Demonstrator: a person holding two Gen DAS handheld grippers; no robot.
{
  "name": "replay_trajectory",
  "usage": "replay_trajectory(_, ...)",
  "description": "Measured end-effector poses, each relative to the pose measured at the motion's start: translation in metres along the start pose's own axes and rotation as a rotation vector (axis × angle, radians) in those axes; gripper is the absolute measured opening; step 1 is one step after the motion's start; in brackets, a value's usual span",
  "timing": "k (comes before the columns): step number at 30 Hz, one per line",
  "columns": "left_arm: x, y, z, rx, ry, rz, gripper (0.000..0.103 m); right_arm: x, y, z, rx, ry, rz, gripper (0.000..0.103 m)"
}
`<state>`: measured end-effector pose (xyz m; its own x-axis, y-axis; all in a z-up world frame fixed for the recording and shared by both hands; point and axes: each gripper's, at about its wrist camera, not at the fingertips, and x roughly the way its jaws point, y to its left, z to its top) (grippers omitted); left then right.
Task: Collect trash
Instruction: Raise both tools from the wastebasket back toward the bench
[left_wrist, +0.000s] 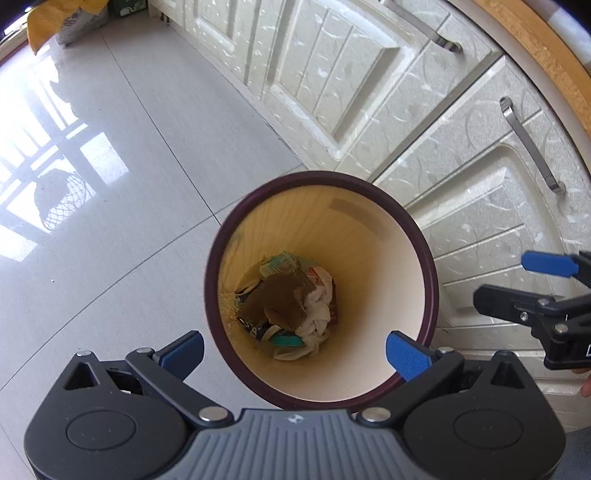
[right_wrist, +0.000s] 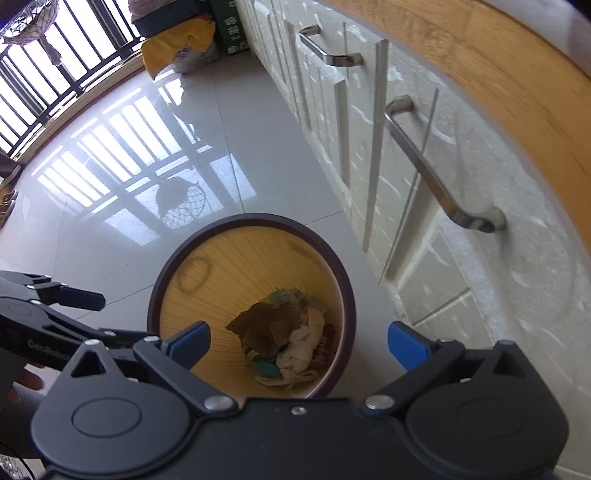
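Jaws wide on right gripper (right_wrist: 299, 349); left gripper (right_wrist: 55, 295) reads "GenRobot".

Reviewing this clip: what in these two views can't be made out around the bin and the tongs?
- Trash at the bottom of the bin: piled up; lower items are hidden under the brown cardboard in both views.
- Print on the wrappers: too small to read.
- Right tongs in the left wrist view: cut off by the right edge.
- Left tongs in the right wrist view: cut off by the left edge.
- Bin's outside: mostly hidden from above.
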<state>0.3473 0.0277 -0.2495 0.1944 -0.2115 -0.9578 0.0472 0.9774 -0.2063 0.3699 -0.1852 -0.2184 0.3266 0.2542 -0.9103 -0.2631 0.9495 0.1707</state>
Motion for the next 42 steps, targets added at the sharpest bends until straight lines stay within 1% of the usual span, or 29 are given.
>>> replay_trajectory(6,-0.011,0.003,-0.003,-0.009,-0.032,0.001,0.103,-0.007,-0.002,-0.011,0.021,-0.002,-0.021,0.103)
replay_trajectory(13,-0.025,0.007,-0.012,-0.012,-0.066,0.024,0.103,-0.019,-0.003,-0.019,0.038,-0.021,-0.04,0.103)
replay_trajectory(18,-0.043,0.011,-0.016,-0.036,-0.128,0.041,0.103,-0.031,0.001,-0.023,0.015,-0.05,-0.044,0.103)
replay_trajectory(21,-0.056,0.01,-0.016,-0.05,-0.172,0.042,0.103,-0.045,0.007,-0.019,-0.013,-0.098,-0.053,0.103)
replay_trajectory(23,-0.065,0.009,-0.017,-0.054,-0.204,0.042,0.103,-0.057,0.01,-0.016,-0.03,-0.144,-0.052,0.103)
replay_trajectory(26,-0.081,0.006,-0.017,-0.05,-0.265,0.061,0.103,-0.075,0.015,-0.007,-0.061,-0.218,-0.049,0.103)
replay_trajectory(30,-0.102,0.006,-0.014,-0.062,-0.352,0.076,0.103,-0.098,0.02,0.004,-0.081,-0.306,-0.011,0.103)
replay_trajectory(32,-0.112,0.005,-0.013,-0.069,-0.395,0.082,0.103,-0.108,0.021,0.007,-0.072,-0.335,0.033,0.103)
replay_trajectory(37,-0.137,0.003,-0.011,-0.066,-0.487,0.094,0.103,-0.13,0.034,0.015,-0.135,-0.425,0.028,0.103)
replay_trajectory(42,-0.164,-0.003,-0.008,-0.055,-0.582,0.102,0.103,-0.164,0.037,0.026,-0.146,-0.537,0.041,0.103)
